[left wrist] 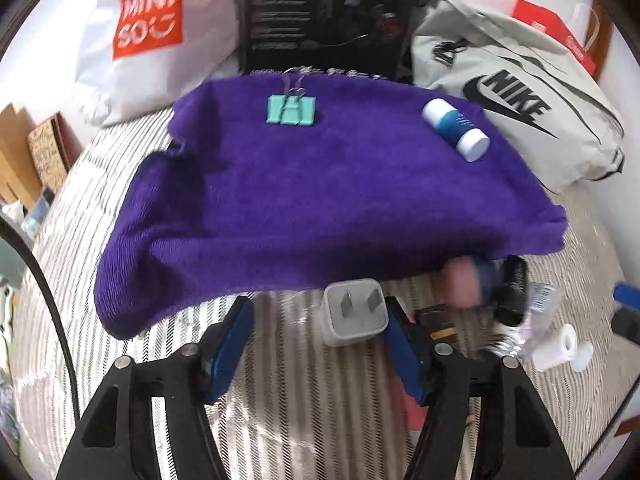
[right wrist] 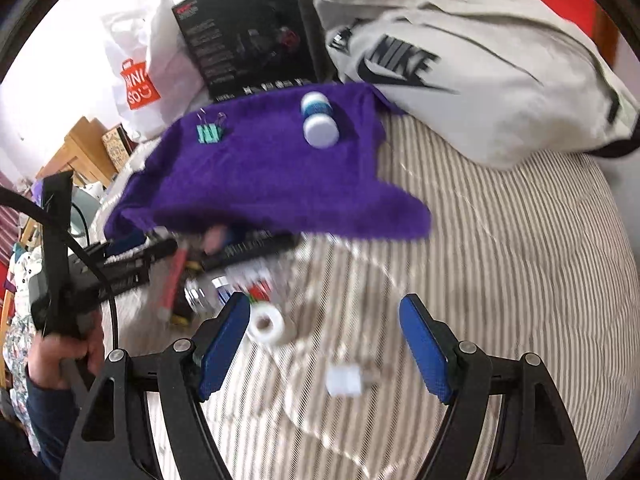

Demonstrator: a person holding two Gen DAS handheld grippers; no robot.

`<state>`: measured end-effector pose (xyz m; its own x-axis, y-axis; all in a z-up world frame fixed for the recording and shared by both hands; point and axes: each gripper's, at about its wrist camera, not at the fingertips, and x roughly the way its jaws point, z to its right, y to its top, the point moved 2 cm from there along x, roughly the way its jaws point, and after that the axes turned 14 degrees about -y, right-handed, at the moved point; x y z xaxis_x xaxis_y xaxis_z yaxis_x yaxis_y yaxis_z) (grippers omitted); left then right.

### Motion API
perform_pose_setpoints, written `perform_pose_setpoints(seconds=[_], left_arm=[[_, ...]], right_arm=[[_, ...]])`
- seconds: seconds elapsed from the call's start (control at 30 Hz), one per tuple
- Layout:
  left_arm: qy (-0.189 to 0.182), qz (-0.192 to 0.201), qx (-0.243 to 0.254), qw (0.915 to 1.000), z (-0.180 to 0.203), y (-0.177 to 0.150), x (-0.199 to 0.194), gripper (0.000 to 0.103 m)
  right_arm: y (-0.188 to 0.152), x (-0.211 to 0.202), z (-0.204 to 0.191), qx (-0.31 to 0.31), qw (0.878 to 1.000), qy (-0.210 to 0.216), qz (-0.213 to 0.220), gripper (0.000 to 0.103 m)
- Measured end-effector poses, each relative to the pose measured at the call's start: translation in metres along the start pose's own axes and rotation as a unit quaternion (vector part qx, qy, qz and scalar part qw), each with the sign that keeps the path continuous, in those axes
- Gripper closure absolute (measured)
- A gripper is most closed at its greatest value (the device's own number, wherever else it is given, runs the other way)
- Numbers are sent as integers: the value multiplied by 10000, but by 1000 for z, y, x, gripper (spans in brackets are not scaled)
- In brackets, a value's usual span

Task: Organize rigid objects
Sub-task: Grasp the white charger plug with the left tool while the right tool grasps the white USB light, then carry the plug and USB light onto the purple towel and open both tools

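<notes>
A purple towel [left wrist: 304, 200] lies spread on the striped bed. On it rest a green binder clip [left wrist: 291, 110] and a blue-and-white bottle [left wrist: 456, 128], both also in the right wrist view: clip [right wrist: 209, 133], bottle [right wrist: 318, 120]. A white charger plug [left wrist: 354, 312] sits on the bed between the open fingers of my left gripper [left wrist: 317, 305], close against the right finger. My right gripper [right wrist: 326, 308] is open and empty. A white tape roll [right wrist: 267, 324] lies by its left finger, and a small blurred white piece [right wrist: 344, 380] lies between the fingers.
A blurred pile of small items [right wrist: 224, 264], among them a red pen [right wrist: 174, 280], lies at the towel's near edge. Behind the towel stand a white shopping bag [left wrist: 148, 28], a black box [left wrist: 328, 12] and a grey Nike bag [left wrist: 516, 92]. A hand [right wrist: 64, 354] holds the left gripper.
</notes>
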<state>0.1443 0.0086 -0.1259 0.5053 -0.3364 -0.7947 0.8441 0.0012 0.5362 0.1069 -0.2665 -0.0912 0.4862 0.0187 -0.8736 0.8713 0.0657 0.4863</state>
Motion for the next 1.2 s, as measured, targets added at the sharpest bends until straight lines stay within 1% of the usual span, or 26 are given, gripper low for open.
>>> perform_pose_setpoints(seconds=[0.03, 0.1, 0.13, 0.2, 0.23, 0.27, 0.4, 0.43, 0.5, 0.53, 0.6, 0.67, 0.73, 0.8, 0.87, 0.9, 0.97, 1.03, 1.1, 1.2], left_arm=[[-92, 61, -82, 9999, -4, 0, -2, 40], [-98, 122, -113, 9998, -5, -2, -3, 42], [-84, 123, -47, 9999, -3, -2, -3, 45], [-29, 64, 128, 9999, 4, -2, 0, 49], [13, 44, 178, 9998, 7, -2, 1, 53], [38, 19, 204, 9998, 10, -3, 3, 55], [268, 15, 388, 9989, 17, -3, 8, 59], [263, 29, 415, 9988, 19, -3, 8, 65], [263, -16, 433, 9987, 19, -2, 8, 69], [263, -60, 461, 9986, 20, -3, 7, 77], [274, -113, 434, 9986, 18, -2, 4, 77], [249, -119, 433, 9987, 16, -5, 2, 77], [258, -130, 446, 9986, 16, -5, 1, 77], [282, -140, 447, 9985, 17, -5, 2, 77], [273, -115, 421, 9987, 17, -5, 2, 77], [260, -87, 402, 9988, 17, -5, 2, 77], [197, 21, 322, 9993, 15, -6, 2, 77], [267, -36, 436, 9987, 18, -6, 1, 77], [200, 7, 460, 9987, 21, -7, -5, 77], [281, -19, 519, 9983, 21, -7, -3, 77]], right_arm=[[-5, 1, 4, 26, 10000, -36, -33, 26], [-13, 3, 12, 99, 9999, -82, -115, 26], [-16, 3, 15, 139, 9998, -101, -132, 26], [-21, 4, 21, 206, 9996, -115, -150, 26], [-23, 5, 24, 224, 9995, -136, -157, 26], [-25, 5, 26, 231, 9995, -159, -174, 26], [-34, 7, 28, 163, 9994, -197, -227, 26], [-36, 7, 27, 129, 9995, -188, -225, 26], [-39, 10, 22, 47, 9996, -183, -218, 26], [-41, 12, 19, -10, 9996, -196, -225, 26], [-44, 17, 14, -106, 9994, -207, -260, 29], [-47, 23, 9, -175, 9992, -193, -294, 37], [-50, 28, 3, -281, 9991, -185, -249, 42], [-51, 29, 0, -388, 9987, -319, -129, 45], [-50, 29, -2, -487, 9976, -496, -74, 58], [-50, 29, -2, -524, 9969, -576, -59, 60], [-50, 29, 0, -570, 9965, -606, -56, 67], [-49, 28, 5, -504, 9973, -524, -111, 67], [-49, 25, 8, -450, 9980, -424, -123, 67], [-50, 25, 9, -471, 9980, -396, -135, 67]])
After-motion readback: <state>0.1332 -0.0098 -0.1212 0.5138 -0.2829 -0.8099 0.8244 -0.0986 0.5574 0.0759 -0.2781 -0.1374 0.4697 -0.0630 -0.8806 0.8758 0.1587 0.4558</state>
